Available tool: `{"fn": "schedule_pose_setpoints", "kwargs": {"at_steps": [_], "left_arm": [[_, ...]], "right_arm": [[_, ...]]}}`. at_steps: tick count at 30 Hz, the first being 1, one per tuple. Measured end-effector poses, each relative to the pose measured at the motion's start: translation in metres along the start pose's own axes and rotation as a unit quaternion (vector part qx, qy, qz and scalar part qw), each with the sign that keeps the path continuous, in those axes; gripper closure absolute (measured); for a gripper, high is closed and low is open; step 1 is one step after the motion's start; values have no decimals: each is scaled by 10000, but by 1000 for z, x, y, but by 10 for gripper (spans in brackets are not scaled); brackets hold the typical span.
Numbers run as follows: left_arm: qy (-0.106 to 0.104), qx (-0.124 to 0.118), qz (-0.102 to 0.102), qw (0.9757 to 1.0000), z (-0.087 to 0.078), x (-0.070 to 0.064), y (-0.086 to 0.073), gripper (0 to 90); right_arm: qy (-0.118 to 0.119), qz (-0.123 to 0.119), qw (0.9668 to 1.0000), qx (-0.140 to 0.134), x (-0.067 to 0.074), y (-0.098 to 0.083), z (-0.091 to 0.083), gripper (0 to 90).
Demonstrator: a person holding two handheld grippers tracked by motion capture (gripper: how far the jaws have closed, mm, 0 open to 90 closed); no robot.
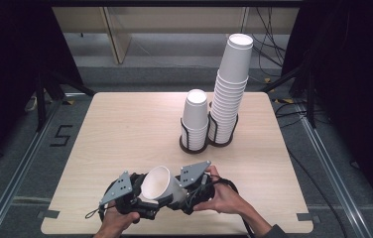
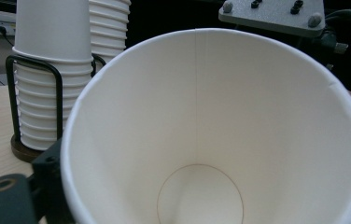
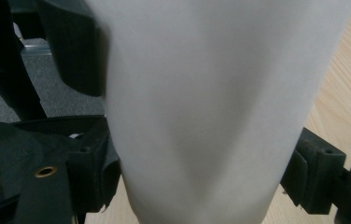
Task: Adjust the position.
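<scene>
A white paper cup [image 1: 158, 184] hangs tilted over the table's front edge, its mouth up and toward the left hand. My right gripper [image 1: 178, 192] is shut on its lower wall. In the right gripper view both pads press the cup [image 3: 211, 107] and the wall shows a shallow dent. My left gripper [image 1: 146, 199] holds the cup from the other side. One of its fingers [image 2: 47, 170] lies against the rim's outside, and the cup's open mouth [image 2: 211, 130] hides the other. A left gripper pad [image 3: 73, 51] also rests on the cup's wall.
A black wire holder [image 1: 207, 144] stands on the wooden table [image 1: 120, 129] at the back right. It carries a short stack of cups [image 1: 195, 116] and a tall, leaning stack [image 1: 231, 89]. Dark stands and cables flank the table.
</scene>
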State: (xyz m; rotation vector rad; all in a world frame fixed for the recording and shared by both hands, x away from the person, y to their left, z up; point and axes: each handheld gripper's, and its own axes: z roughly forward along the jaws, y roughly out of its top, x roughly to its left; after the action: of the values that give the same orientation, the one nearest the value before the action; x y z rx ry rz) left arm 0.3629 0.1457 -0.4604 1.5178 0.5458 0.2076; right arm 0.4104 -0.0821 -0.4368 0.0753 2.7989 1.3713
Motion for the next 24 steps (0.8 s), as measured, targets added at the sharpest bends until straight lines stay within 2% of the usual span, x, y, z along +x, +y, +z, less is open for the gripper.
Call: {"fn": "schedule_pose_setpoints", "kwargs": {"at_steps": [5, 7, 9, 10, 12, 13, 18, 20, 22, 24], "left_arm": [[3, -5, 4, 10000, -1, -1, 3, 133], [10, 20, 7, 10000, -1, -1, 3, 140], [131, 54, 84, 9999, -1, -1, 5, 141], [208, 62, 105, 9997, -2, 0, 6, 142], [348, 25, 76, 9994, -6, 3, 8, 142], [443, 41, 70, 9990, -8, 5, 9, 142], [962, 159, 160, 9951, -15, 16, 10, 143], [1173, 236, 207, 9926, -16, 19, 10, 142], [1310, 217, 120, 9911, -16, 23, 9, 141], [1558, 354, 247, 9868, -16, 24, 9, 141]], "right_arm": [[-9, 24, 10000, -83, 1, 1, 0, 236], [47, 114, 9999, -87, 0, 0, -1, 229], [-28, 160, 9998, -69, -1, 0, -2, 199], [-101, 220, 9997, 32, -2, -3, -3, 176], [-183, 222, 9996, 68, -3, -5, -4, 170], [-195, 313, 9993, 51, -3, -7, -5, 173], [-582, 529, 9968, 174, -8, -24, -20, 188], [-713, 567, 9956, 201, -9, -28, -26, 194], [-854, 603, 9943, 205, -10, -34, -31, 199], [-994, 614, 9929, 199, -9, -38, -34, 199]]}}
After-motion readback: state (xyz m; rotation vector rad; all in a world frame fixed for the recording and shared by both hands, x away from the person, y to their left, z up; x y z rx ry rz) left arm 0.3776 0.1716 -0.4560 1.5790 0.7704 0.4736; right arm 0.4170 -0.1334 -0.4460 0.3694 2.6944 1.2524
